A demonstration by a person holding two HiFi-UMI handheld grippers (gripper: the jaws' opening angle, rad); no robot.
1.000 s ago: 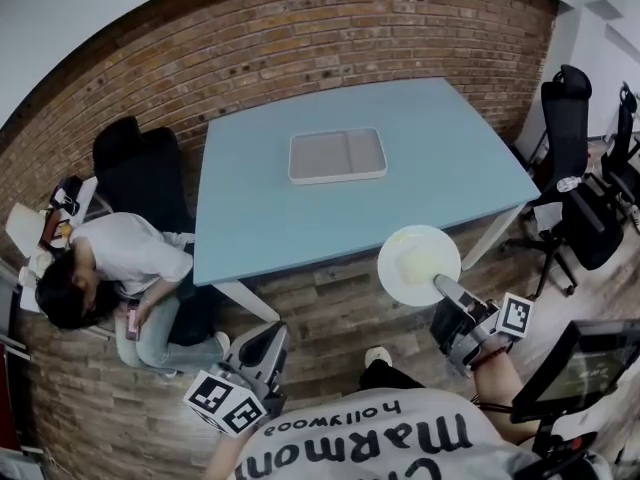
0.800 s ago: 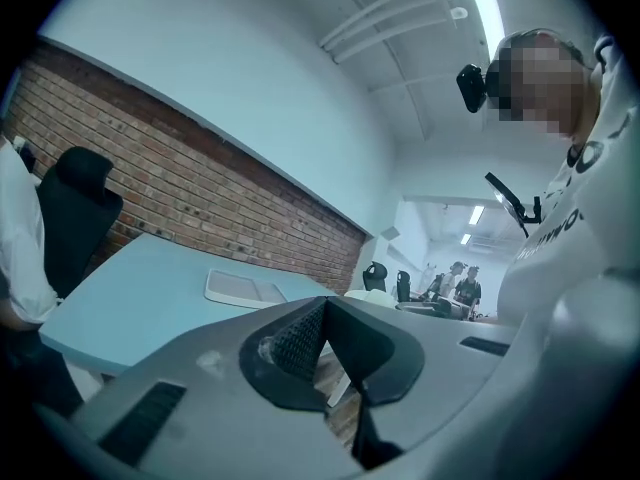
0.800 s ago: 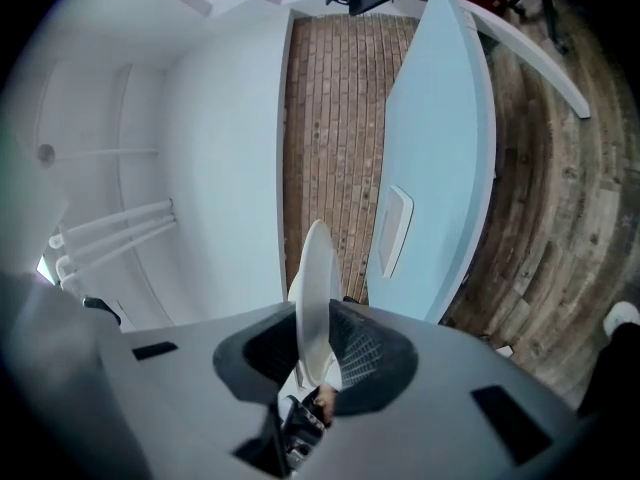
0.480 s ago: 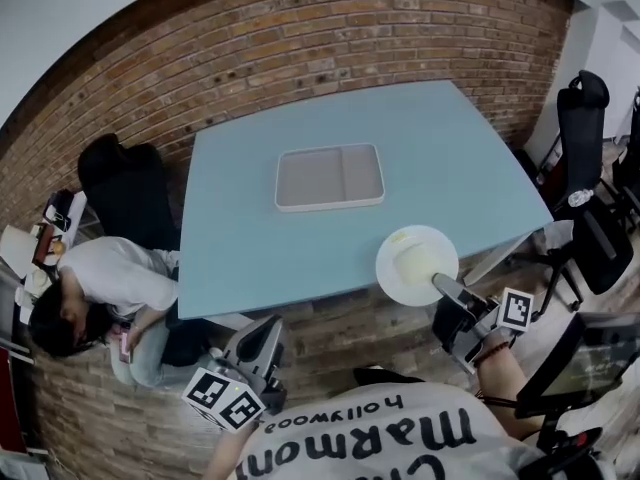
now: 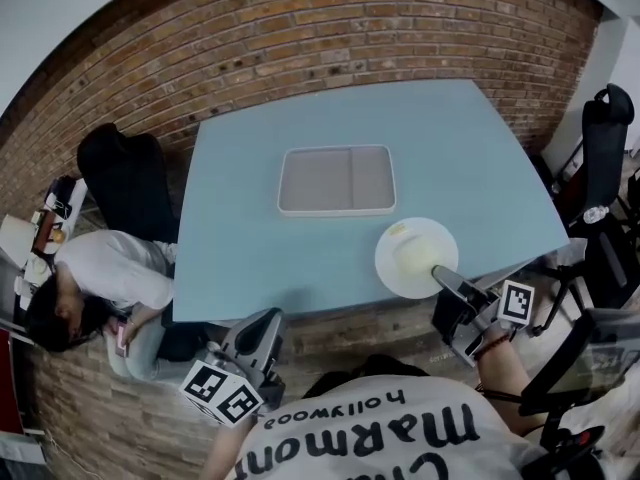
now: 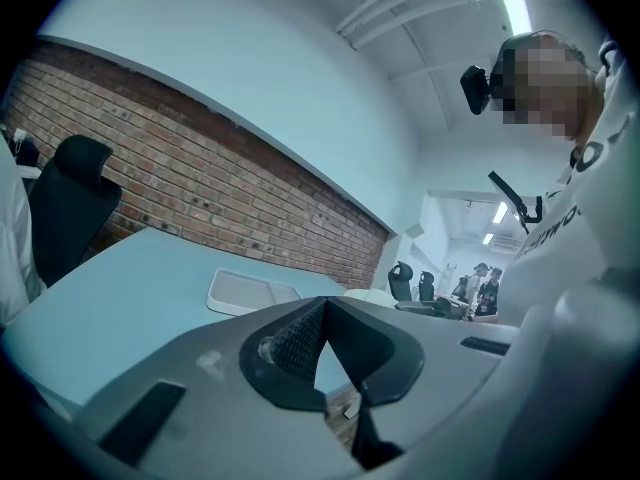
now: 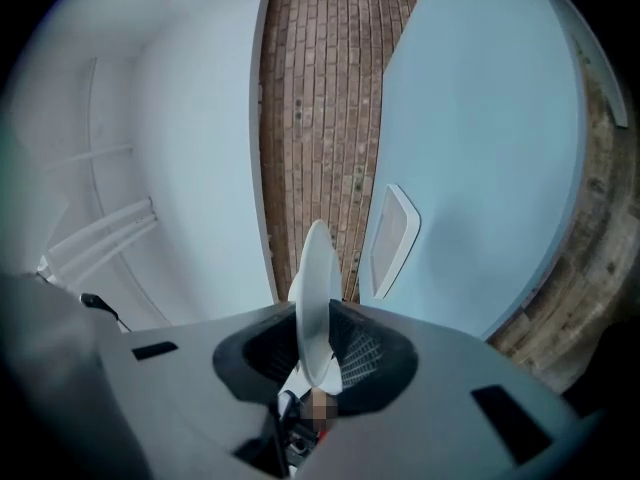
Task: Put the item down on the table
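A round white plate (image 5: 416,257) hangs flat over the near right edge of the light blue table (image 5: 260,248). My right gripper (image 5: 438,272) is shut on the plate's near rim. In the right gripper view the plate (image 7: 318,293) stands edge-on between the jaws of the right gripper (image 7: 321,340), with the table (image 7: 480,148) beyond. My left gripper (image 5: 267,320) floats in front of the table's near edge at the left. Its jaws meet at the tips in the left gripper view (image 6: 323,304), shut with nothing between them.
A grey two-part tray (image 5: 335,180) lies at the table's middle, seen too as the tray (image 6: 250,293) and the tray (image 7: 395,236). A person (image 5: 105,273) sits at the table's left by a black chair (image 5: 125,183). Black office chairs (image 5: 605,158) stand right. A brick wall (image 5: 300,38) runs behind.
Both grippers have moved toward the table. The plate, before over the wooden floor in front of the table, now overlaps the table's near right edge.
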